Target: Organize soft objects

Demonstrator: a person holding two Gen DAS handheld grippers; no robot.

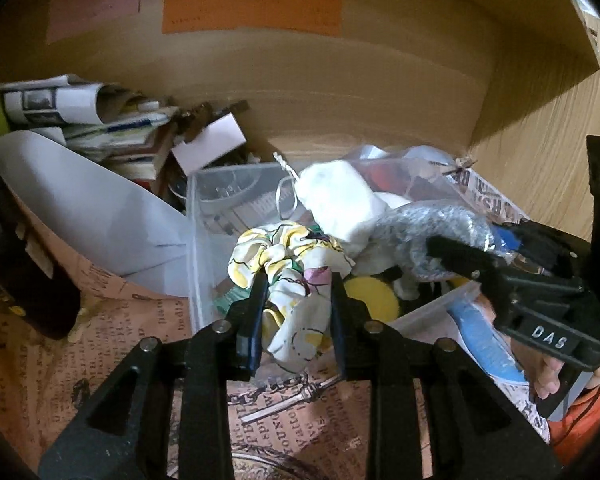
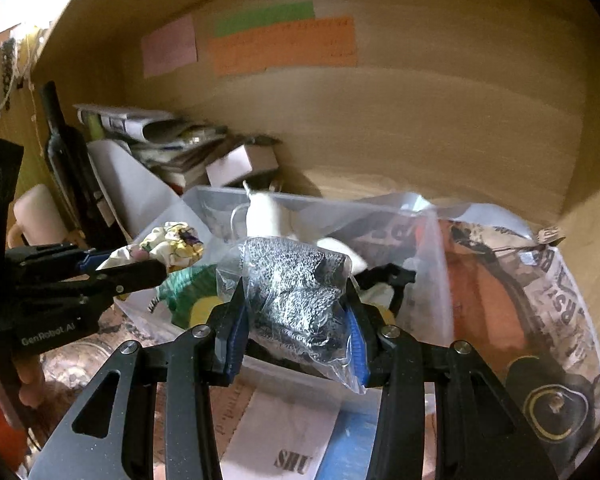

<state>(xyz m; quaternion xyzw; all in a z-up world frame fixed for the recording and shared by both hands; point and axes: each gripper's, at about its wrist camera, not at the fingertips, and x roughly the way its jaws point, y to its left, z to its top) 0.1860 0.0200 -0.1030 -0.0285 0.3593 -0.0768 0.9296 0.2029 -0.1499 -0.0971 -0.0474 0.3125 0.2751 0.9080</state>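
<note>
My left gripper [image 1: 298,280] is shut on a white, yellow and pink floral scrunchie [image 1: 292,256] and holds it over the near left part of a clear plastic bin [image 1: 194,240]. My right gripper [image 2: 296,300] is shut on a grey knit item sealed in a clear plastic bag [image 2: 296,284], held over the bin's near edge [image 2: 300,368]. The right gripper also shows in the left wrist view [image 1: 460,256], the left gripper in the right wrist view [image 2: 140,264]. In the bin lie a white drawstring pouch [image 1: 336,200], a yellow round thing [image 1: 372,296] and a green item [image 2: 184,288].
The bin stands in a wooden alcove with coloured paper notes [image 1: 252,8] on the back wall. A pile of papers and books [image 1: 112,128] and a white box [image 1: 210,142] lie at the back left. A dark bottle [image 2: 68,152] and a pale mug [image 2: 40,212] stand left. Printed paper [image 1: 120,320] lines the surface.
</note>
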